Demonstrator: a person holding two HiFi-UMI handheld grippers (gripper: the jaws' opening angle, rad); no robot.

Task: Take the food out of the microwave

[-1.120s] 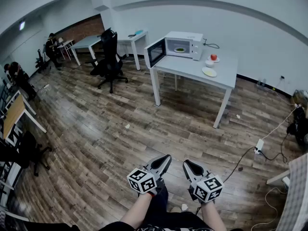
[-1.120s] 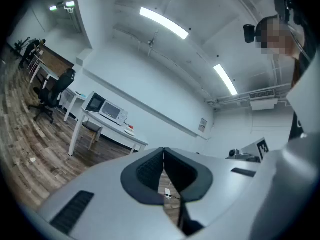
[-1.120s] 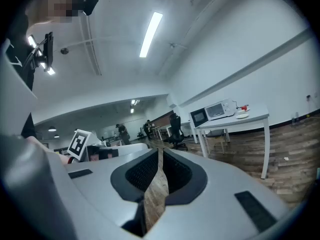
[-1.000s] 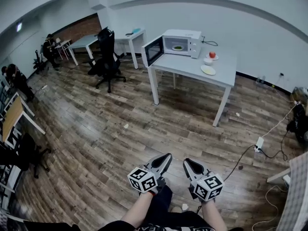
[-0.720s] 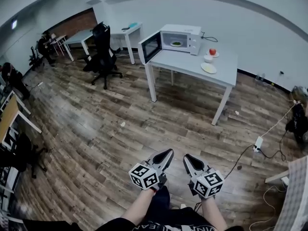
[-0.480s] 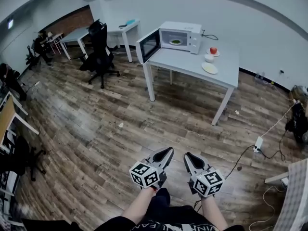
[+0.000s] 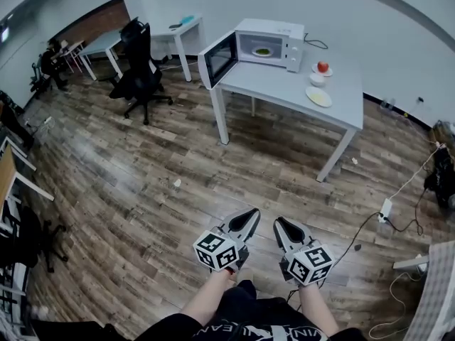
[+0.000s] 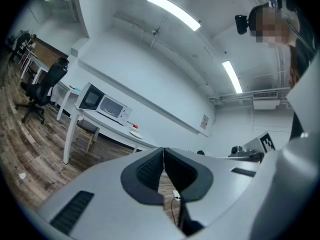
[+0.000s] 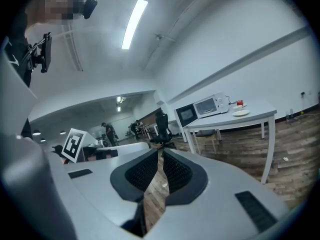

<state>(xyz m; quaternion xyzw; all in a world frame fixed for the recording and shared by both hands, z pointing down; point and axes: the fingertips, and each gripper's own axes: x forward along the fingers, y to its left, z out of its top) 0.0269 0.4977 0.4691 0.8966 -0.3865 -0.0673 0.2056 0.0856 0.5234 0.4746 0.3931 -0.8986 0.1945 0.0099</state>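
Food, a green portion on a pale plate (image 7: 263, 51), spotted inside the white box-shaped microwave oven (image 7: 279, 30), far across the room and well apart from both grippers. Found that oven at the far left end of the long grey rectangular table (image 7: 284, 89), with its dark-glass door (image 7: 217, 57) swung wide open to the left, past the table's edge. Saw, further right on the same tabletop, a round red fruit (image 7: 323, 67), a small white bowl (image 7: 317, 79) just on the near side of it, and a flat cream plate (image 7: 319, 96) nearer still. Noted a black wheeled office chair (image 7: 138, 69) left of the table on the brown wood-plank floor (image 7: 178, 148), and a white power strip (image 7: 384, 209) with its cable lying on the floor to the near right. Held the left gripper (image 7: 249, 214), grey with a square-marker cube, low and near, beside the right gripper (image 7: 279, 223) of the same make, both pointed toward the table. Kept the left one's black ribbed pads (image 8: 145, 171) pressed together, with nothing between them. Kept the right one's black ribbed pads (image 9: 142, 171) brought together likewise, gripping nothing.
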